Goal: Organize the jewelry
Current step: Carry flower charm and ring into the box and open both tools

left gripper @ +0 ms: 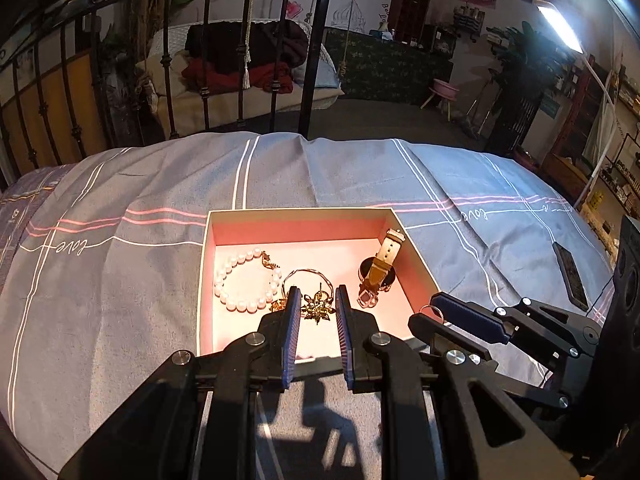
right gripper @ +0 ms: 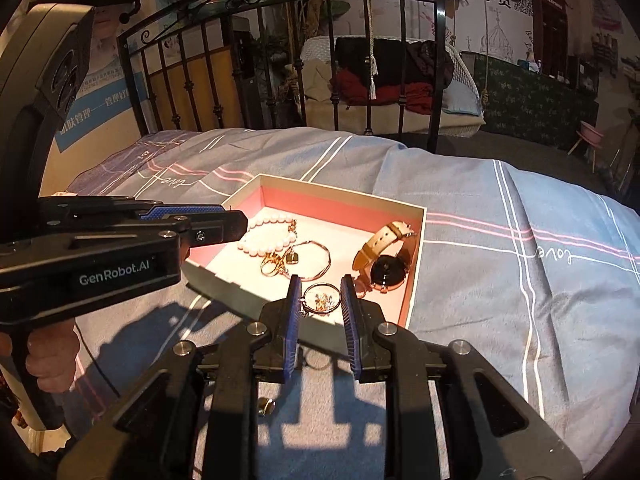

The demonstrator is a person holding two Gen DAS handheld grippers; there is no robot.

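A pink-lined box (left gripper: 280, 230) (right gripper: 416, 256) lies on the bed. It holds a pearl bracelet (left gripper: 240, 280) (right gripper: 268, 242), a gold bangle (left gripper: 308, 276) (right gripper: 316, 260), a gold flower brooch (left gripper: 318, 308), gold earrings (right gripper: 274, 262) and a watch (left gripper: 378, 270) (right gripper: 384, 262). My left gripper (left gripper: 318, 300) is open above the brooch. My right gripper (right gripper: 321, 292) hangs over the box's near corner with a round ring-shaped piece (right gripper: 320, 299) (left gripper: 431, 312) between its fingers; whether the pads touch it is unclear.
Grey-blue striped bedsheet (left gripper: 120, 280) (right gripper: 500, 300) covers the bed. A phone (left gripper: 570, 274) lies to the right. A small gold item (right gripper: 266, 406) lies on the sheet below my right gripper. An iron bed frame (left gripper: 200, 60) stands behind.
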